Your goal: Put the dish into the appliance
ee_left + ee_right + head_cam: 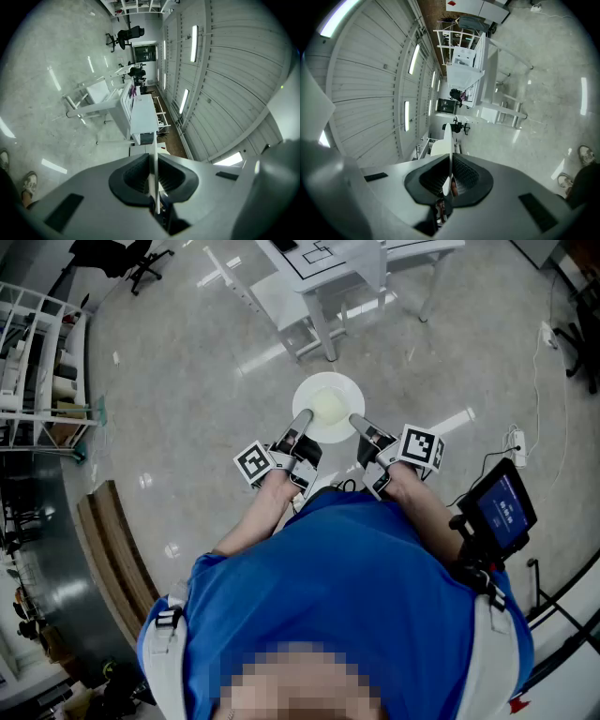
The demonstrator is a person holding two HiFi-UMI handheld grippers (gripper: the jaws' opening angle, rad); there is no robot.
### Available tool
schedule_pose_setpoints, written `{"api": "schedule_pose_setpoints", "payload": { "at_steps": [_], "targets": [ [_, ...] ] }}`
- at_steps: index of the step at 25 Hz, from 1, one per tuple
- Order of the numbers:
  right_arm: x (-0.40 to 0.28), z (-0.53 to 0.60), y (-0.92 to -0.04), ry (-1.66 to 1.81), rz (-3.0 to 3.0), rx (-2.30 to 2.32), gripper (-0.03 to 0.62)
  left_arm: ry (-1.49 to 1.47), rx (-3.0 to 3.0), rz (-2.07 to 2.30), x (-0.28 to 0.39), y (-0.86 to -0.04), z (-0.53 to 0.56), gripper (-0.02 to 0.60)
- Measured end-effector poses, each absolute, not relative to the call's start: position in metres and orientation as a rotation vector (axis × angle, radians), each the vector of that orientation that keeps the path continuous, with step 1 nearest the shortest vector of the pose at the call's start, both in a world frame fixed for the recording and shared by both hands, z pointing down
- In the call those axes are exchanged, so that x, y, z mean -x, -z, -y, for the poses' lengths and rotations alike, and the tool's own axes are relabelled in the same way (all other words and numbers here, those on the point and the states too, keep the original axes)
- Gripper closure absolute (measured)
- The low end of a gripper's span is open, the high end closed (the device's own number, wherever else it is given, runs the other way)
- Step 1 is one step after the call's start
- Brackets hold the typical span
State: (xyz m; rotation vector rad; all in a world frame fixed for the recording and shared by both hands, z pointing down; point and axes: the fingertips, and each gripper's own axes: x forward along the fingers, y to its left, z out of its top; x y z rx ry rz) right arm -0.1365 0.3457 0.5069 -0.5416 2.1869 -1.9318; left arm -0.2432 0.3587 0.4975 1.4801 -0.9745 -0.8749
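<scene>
Glossy grey floor (178, 371); frame centre, white dish (328, 404) clamped at opposite rims by left hand-held gripper (304, 417) and right hand-held gripper (355, 420).

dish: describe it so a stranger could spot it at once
Look at the grey floor just ahead of the person's blue shirt. The dish is the only round white thing there, its rim pinched between the left gripper and right gripper.

Blue short-sleeved shirt (356, 568) beneath white shoulder straps (161, 652).
</scene>
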Motion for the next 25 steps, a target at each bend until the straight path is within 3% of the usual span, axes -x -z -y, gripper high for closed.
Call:
{"api": "schedule_pose_setpoints", "payload": {
  "at_steps": [25],
  "targets": [
    [0.1336,-0.3403,-0.5034,1.896,-2.193,0.566,0.582,0.859,-1.471,0.937,0.2397,-0.4997,-0.3516,0.546]
  ]
}}
